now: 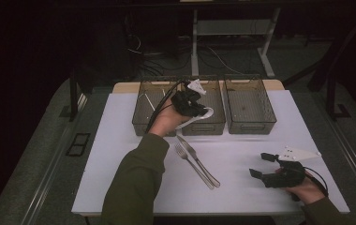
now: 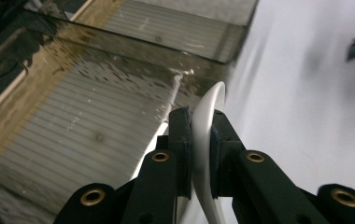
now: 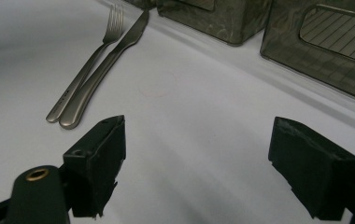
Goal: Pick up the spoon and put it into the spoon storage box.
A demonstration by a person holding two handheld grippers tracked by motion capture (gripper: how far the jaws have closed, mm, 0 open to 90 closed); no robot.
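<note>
White table [image 1: 260,154] with three mesh bins [image 1: 250,105] along its far edge. Left gripper [image 1: 192,105], jaws pinching a white spoon [image 2: 207,126], hangs over the middle bin [image 1: 209,96]. Left bin [image 1: 149,105] holds white utensils. Right gripper [image 1: 263,165], jaws spread and empty, rests near right. Fork [image 1: 192,161] and knife [image 1: 202,166] lie between.

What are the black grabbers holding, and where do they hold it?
The left gripper pinches a white, curved plastic spoon partway along it; which part cannot be told. The right gripper is open, holding nothing.
</note>
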